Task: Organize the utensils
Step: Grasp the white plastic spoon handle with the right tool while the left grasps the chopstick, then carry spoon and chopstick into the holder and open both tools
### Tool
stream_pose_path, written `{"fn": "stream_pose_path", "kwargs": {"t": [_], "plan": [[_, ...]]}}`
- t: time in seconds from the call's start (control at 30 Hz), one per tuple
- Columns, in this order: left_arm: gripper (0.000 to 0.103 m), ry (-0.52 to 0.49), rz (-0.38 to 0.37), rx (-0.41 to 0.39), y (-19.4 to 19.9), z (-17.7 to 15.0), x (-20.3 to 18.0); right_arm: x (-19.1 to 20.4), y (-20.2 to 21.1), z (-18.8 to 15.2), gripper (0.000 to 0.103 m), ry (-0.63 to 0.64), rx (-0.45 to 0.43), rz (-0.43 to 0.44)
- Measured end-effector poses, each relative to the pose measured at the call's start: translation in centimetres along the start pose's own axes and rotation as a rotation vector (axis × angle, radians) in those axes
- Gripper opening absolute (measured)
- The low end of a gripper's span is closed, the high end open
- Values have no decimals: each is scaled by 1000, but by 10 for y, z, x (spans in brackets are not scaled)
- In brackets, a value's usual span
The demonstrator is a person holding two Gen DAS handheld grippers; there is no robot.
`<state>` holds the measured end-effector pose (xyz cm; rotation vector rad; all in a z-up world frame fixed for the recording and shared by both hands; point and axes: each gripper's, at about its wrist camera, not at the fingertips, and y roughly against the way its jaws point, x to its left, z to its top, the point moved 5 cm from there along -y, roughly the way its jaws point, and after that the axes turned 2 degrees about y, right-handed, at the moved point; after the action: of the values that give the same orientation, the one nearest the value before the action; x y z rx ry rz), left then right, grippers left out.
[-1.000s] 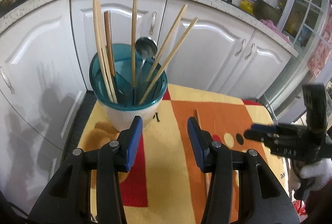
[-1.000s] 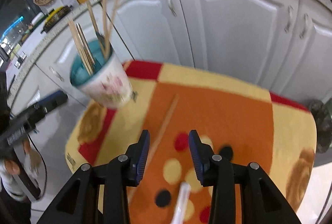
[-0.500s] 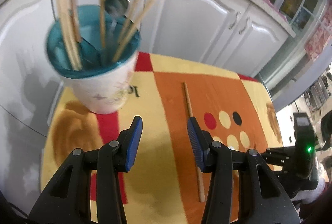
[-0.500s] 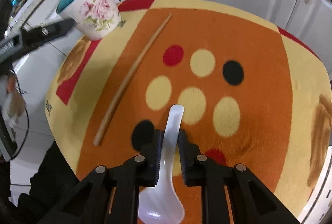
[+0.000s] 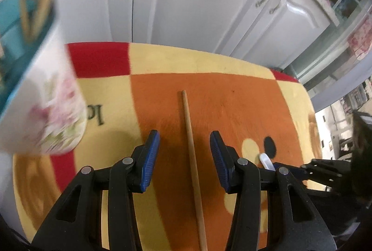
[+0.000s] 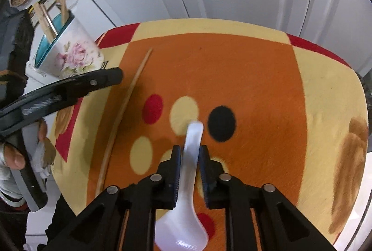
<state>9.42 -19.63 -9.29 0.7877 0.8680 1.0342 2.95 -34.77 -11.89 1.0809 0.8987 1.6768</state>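
Observation:
A single wooden chopstick [image 5: 186, 111] lies on the orange, yellow and red cloth [image 5: 244, 99], running between the blue pads of my left gripper [image 5: 184, 138]. That gripper is open and stands over the stick without touching it. A floral cup [image 5: 53, 116] with a teal insert holds several chopsticks at the left. My right gripper [image 6: 188, 153] has the handle of a white ceramic spoon [image 6: 193, 134] between its pads. They press on the handle while the jaws are opening slightly. The spoon's bowl sits under the gripper body. In the right wrist view, the chopstick [image 6: 130, 92], cup [image 6: 76, 58] and left gripper's finger [image 6: 102, 78] show at the left.
White kitchen cabinet doors [image 5: 197, 6] stand just behind the cloth-covered table. The table's edges fall away to a white floor on the left [image 6: 41, 216] and right. A gloved hand [image 6: 14, 158] holds the left gripper's handle. The spoon's tip [image 5: 265, 159] shows beside my left gripper.
My left gripper has swung right from the cup and down over the chopstick. My right gripper has dropped onto the spoon and closed on its handle.

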Motion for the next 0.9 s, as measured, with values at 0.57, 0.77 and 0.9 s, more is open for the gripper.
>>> {"fn": "stream_pose_path", "kwargs": {"t": [0.57, 0.77, 0.9], "plan": [[5, -9, -99, -56, 25, 6, 4, 12, 31, 17, 13, 61, -105, 75], [5, -27, -135, -153, 77, 2, 6, 29, 65, 21, 13, 94, -178, 95], [5, -20, -165, -195, 107, -6, 10, 39, 73, 20, 13, 115, -197, 88]]}}
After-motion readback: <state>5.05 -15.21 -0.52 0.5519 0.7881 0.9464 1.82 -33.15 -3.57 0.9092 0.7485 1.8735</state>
